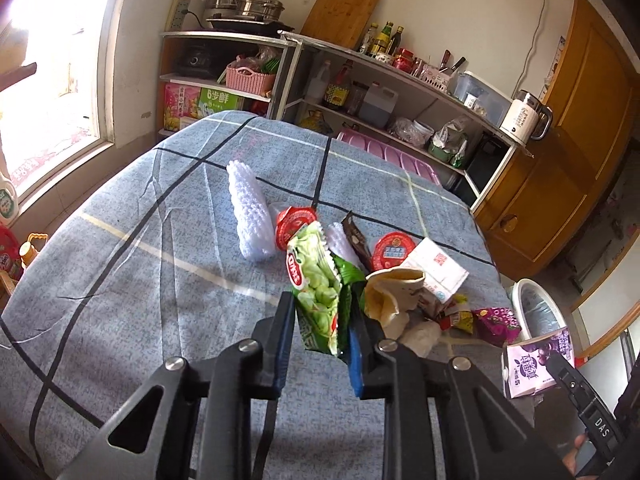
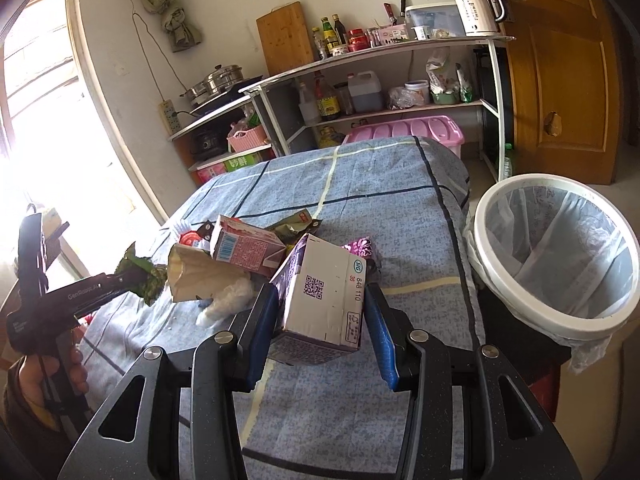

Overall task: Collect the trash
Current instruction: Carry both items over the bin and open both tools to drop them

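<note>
Two grips at once: left gripper (image 1: pixel 320 312) clenched on green snack wrapper (image 1: pixel 316 292), right gripper (image 2: pixel 320 320) grasping purple carton (image 2: pixel 320 300) (both above the worktop (image 2: pixel 380 208)), beside bin (image 2: pixel 556 248).

Beyond the jaws stand white metal shelves (image 2: pixel 400 76) against a pale wall — a bright window (image 1: pixel 52 60) to their left, a wooden door (image 2: pixel 560 72) right.

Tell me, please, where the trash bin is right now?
In the right wrist view the white-rimmed trash bin stands at the right, just off the table's right edge, beside the purple carton held in the right gripper.
</note>
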Tool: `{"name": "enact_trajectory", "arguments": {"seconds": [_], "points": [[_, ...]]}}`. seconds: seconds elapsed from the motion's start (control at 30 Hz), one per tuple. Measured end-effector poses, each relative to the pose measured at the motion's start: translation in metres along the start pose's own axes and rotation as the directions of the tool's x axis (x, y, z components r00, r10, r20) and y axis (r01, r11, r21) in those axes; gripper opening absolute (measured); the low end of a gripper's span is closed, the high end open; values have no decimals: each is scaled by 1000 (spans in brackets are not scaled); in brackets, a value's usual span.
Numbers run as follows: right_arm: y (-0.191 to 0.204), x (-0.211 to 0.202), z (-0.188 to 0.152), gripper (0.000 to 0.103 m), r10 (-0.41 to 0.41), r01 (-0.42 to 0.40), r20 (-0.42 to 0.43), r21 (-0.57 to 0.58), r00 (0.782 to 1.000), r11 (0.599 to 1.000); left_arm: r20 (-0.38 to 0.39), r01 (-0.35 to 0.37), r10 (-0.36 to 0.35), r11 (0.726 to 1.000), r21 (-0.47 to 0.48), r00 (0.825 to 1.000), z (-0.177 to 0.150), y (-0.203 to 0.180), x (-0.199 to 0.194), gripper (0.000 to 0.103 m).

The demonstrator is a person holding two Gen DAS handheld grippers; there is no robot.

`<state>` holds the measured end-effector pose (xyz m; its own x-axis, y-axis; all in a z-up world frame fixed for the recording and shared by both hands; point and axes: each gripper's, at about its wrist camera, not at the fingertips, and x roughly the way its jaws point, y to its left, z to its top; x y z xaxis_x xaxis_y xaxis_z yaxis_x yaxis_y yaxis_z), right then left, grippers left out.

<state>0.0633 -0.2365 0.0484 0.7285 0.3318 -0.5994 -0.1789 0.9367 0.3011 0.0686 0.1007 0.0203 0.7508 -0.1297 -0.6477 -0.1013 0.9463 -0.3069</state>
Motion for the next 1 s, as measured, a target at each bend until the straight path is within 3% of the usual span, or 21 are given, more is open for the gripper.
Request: {"name": "enact_trajectory", "arguments": {"seconds": [0.27, 0.53, 0.87, 1.0], "points": [[-11, -22, 10, 45, -13, 13, 53, 11, 998, 1000, 68, 37, -41, 998, 50, 997, 9, -23, -31, 25], [-43, -45, 25, 45, -118, 115, 101, 37, 988, 993, 15, 204, -210, 964, 171, 978, 11, -94, -16, 25], [-104, -70, 41, 45, -282, 266, 130, 129, 951, 955, -126, 404, -383, 865, 298, 915, 6, -201, 20, 25], [-129, -73, 43, 45, -345, 325, 121, 161, 931, 932, -200, 475, -432, 821, 315, 879, 0, -241, 35, 25]]}}
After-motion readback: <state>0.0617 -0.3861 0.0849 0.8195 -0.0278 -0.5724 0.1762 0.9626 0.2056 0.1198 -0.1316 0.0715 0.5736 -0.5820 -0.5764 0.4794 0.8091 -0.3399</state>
